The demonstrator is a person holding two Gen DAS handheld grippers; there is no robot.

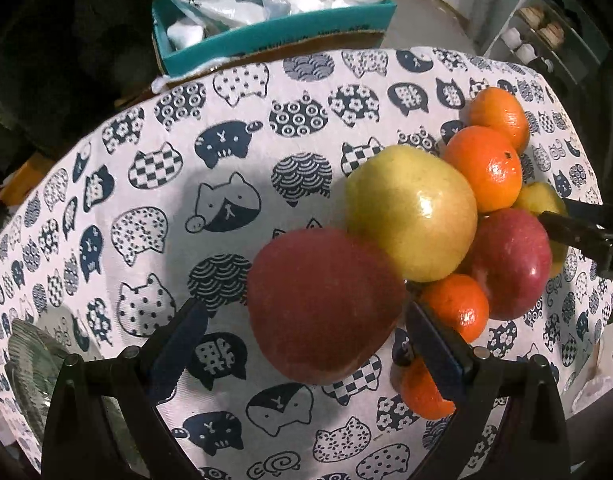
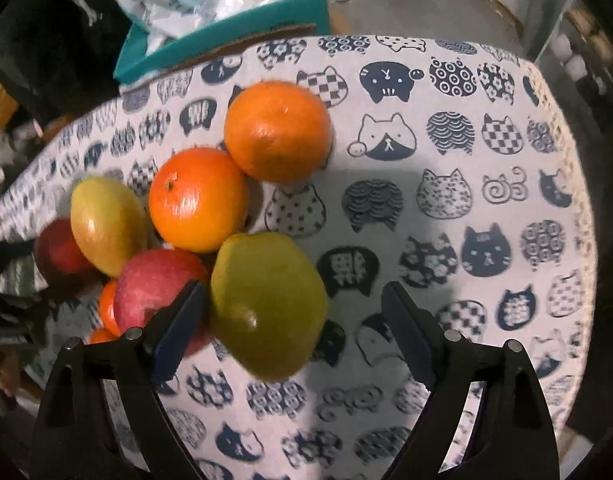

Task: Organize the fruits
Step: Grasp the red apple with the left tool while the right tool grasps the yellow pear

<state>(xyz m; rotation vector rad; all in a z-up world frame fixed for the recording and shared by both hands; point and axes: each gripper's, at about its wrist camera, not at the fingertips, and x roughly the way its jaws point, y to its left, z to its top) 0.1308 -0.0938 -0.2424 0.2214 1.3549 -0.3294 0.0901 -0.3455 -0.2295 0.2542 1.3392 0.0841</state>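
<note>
Both wrist views steeply downward, close over shared fruit pile (image 1: pixel 446 216) on tablecloth (image 2: pixel 466 160)

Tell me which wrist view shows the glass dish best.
The left wrist view. The ribbed glass dish sits at the table's lower left edge there, partly behind the left gripper's frame, its ridged rim readable. In the right wrist view only a blurred greyish patch appears at the far left edge behind the fruit; I cannot confirm it is the dish.

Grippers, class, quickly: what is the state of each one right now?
Left gripper: open, red apple between its fingers, not gripped.
Right gripper: open, green apple between its fingers, not gripped.
</note>
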